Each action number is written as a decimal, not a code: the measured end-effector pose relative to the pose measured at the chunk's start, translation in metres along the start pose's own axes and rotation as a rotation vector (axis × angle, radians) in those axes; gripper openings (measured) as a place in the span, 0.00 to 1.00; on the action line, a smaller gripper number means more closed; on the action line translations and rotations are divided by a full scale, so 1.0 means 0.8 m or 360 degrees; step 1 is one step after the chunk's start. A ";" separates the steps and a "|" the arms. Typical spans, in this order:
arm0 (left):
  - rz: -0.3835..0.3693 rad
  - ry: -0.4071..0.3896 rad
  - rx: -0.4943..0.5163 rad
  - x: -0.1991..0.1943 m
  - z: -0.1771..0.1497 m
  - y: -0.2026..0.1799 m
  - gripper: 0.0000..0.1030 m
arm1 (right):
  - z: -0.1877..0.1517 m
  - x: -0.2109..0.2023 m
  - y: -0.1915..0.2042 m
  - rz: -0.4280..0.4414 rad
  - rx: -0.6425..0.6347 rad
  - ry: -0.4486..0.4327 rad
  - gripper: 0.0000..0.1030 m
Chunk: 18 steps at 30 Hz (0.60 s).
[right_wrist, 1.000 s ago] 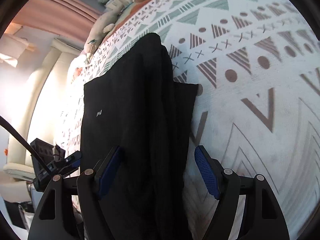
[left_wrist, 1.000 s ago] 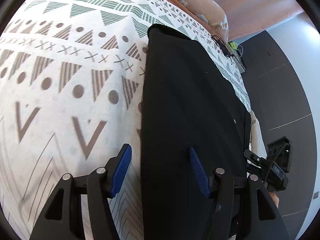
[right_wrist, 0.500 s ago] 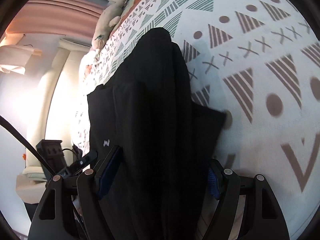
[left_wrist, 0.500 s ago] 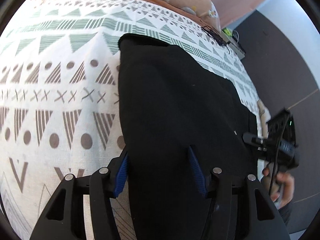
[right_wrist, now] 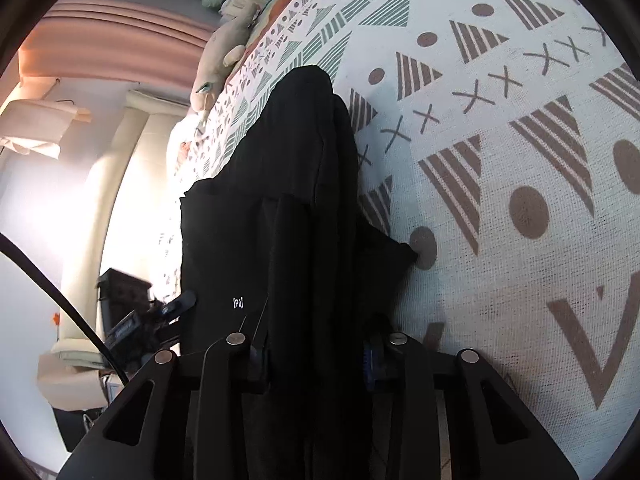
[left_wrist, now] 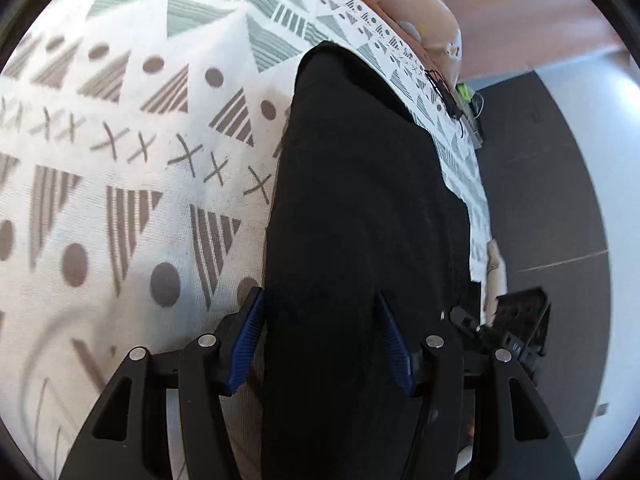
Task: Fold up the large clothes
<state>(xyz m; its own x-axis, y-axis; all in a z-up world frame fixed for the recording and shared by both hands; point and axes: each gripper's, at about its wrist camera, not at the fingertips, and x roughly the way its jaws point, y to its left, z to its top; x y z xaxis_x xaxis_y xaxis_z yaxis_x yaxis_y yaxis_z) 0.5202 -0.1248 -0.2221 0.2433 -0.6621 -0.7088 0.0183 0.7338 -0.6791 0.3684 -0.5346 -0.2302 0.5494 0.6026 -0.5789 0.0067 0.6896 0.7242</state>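
Observation:
A black garment (left_wrist: 360, 208) lies folded lengthwise on the patterned bed cover (left_wrist: 120, 160). In the left wrist view my left gripper (left_wrist: 324, 340) straddles the garment's near left edge. Its blue pads (left_wrist: 394, 344) stand apart: one sits at the edge, the other over the cloth. In the right wrist view the same black garment (right_wrist: 280, 220) carries a small white logo (right_wrist: 238, 303). My right gripper (right_wrist: 316, 356) is closing on a raised fold at its near right side. Cloth fills the gap and hides most of its pads.
Stuffed toys and pillows (right_wrist: 228, 52) lie at the far end of the bed, before a pink curtain (right_wrist: 108, 48). Dark floor (left_wrist: 540, 180) runs along one side, a cream sofa (right_wrist: 132, 184) along the other. A cable (left_wrist: 444, 96) lies at the bed's edge.
The right jaws have drawn in from wide apart onto a fold of the black cloth. The left gripper has slid along the garment's edge, its jaws about as far apart as before.

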 end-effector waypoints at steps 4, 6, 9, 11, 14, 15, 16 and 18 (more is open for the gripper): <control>-0.0028 -0.0015 -0.0025 0.009 0.007 -0.002 0.55 | 0.004 0.000 -0.009 0.0041 0.0031 0.0041 0.29; -0.0021 -0.0019 -0.0025 0.013 0.008 -0.008 0.55 | 0.007 0.003 -0.005 0.0024 0.0007 0.0055 0.29; 0.0003 -0.0034 0.0021 0.002 -0.002 -0.017 0.48 | 0.009 -0.002 0.000 0.0007 -0.0021 0.0037 0.20; 0.0001 -0.0051 0.0061 -0.007 -0.006 -0.025 0.43 | 0.008 -0.005 0.012 0.0006 -0.0063 0.0003 0.16; -0.0019 -0.0075 0.0091 -0.024 -0.013 -0.030 0.35 | 0.002 -0.014 0.035 0.0000 -0.0127 -0.0043 0.13; -0.0026 -0.0086 0.0098 -0.031 -0.015 -0.031 0.34 | -0.001 -0.019 0.042 0.0001 -0.0143 -0.0058 0.13; -0.0031 -0.0101 0.0108 -0.036 -0.017 -0.035 0.33 | -0.003 -0.023 0.048 0.0002 -0.0156 -0.0071 0.13; -0.0043 -0.0133 0.0130 -0.053 -0.023 -0.043 0.33 | -0.009 -0.032 0.062 0.0010 -0.0193 -0.0103 0.12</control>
<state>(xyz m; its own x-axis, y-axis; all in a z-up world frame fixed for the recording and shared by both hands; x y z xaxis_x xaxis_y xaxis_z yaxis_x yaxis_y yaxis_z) 0.4916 -0.1245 -0.1722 0.3217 -0.6694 -0.6697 0.1042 0.7280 -0.6776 0.3485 -0.5126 -0.1823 0.6019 0.5827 -0.5461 -0.0960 0.7317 0.6749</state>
